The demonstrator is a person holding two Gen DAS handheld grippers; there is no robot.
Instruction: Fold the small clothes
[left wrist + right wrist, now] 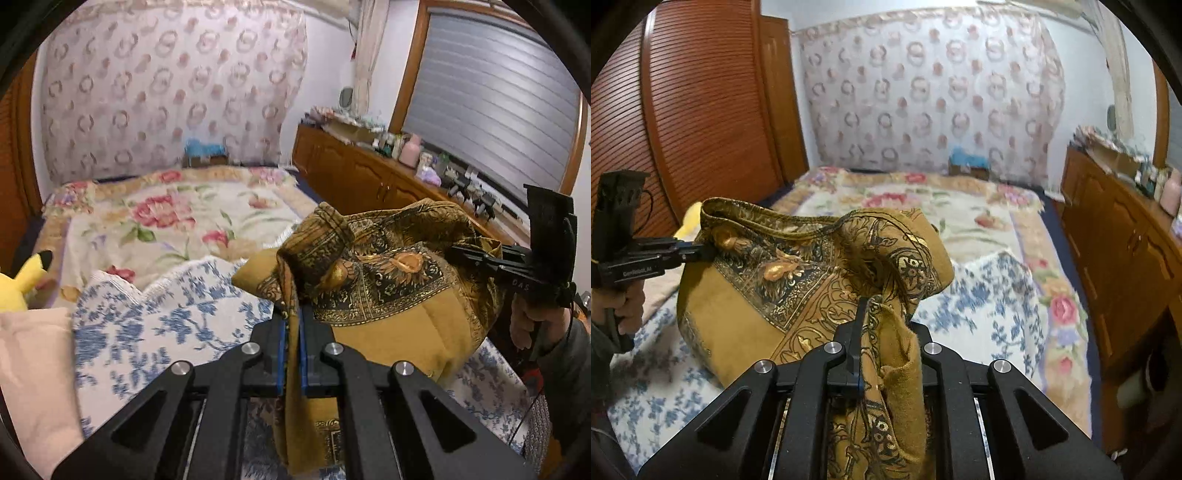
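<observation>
Bedroom scene, bed (pixel 960 218) dressed in a cream floral bedspread, with a blue-and-white floral cloth (pixel 177 317) spread across the near end. Left gripper (pixel 291 314) pinched fully closed on a bunched edge of a mustard-gold garment (pixel 388 280) patterned in black and gold, fabric trailing down between the blue-lined fingers (pixel 282 339). Right gripper (pixel 864 306) likewise clamped tight on another gathered edge of the same garment (pixel 798 280), cloth spilling over the black fingers (pixel 856 332). Garment lifted and stretched between both grippers, sagging in the middle, lower part resting on the blue-and-white cloth (pixel 990 302). In the left wrist view, right gripper (pixel 458 254) seen side-on at the far edge of the fabric, a hand (pixel 532 321) on its handle. In the right wrist view, left gripper (pixel 701 253) seen likewise, with a hand (pixel 624 306) below it. Further out: yellow plush toy (pixel 22 280) and pale pink pillow (pixel 33 373) at the left, patterned curtain (pixel 934 88) behind the bed, wooden cabinet (pixel 365 173) topped with clutter under a shuttered window (pixel 491 110), louvred wooden wardrobe (pixel 687 110) opposite.
</observation>
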